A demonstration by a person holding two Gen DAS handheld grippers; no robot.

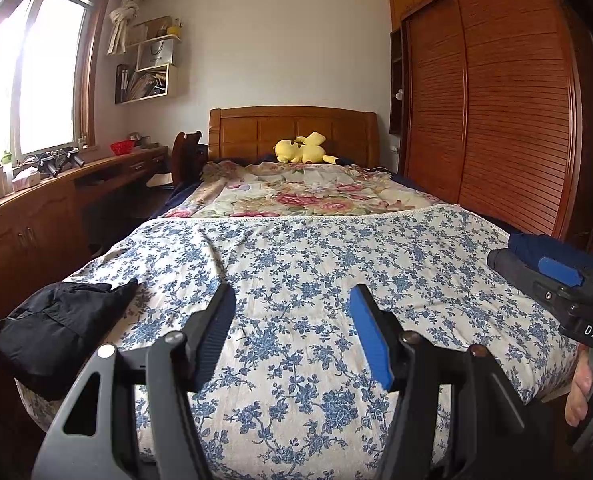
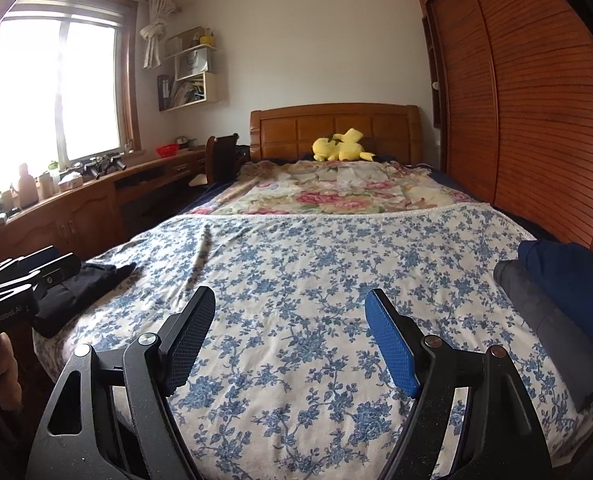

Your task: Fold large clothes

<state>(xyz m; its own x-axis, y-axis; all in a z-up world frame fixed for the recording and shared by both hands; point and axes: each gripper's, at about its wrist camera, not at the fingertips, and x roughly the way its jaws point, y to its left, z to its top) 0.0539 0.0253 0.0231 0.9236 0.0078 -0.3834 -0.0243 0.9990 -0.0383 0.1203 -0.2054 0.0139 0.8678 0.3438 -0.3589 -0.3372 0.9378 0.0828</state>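
Left gripper (image 1: 292, 296) and right gripper (image 2: 290, 300) hover above blue-floral bedspread (image 1: 304, 256), fingers apart, empty. Black garment (image 1: 56, 320) crumpled at bedspread's left edge; folded navy and grey clothes (image 2: 560, 288) stacked at its right edge.

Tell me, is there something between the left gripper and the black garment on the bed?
Nothing visible stands between them. The left gripper is open and empty above the blue-flowered cover. The black garment lies crumpled to its left at the bed's near corner, with only bare cover between.
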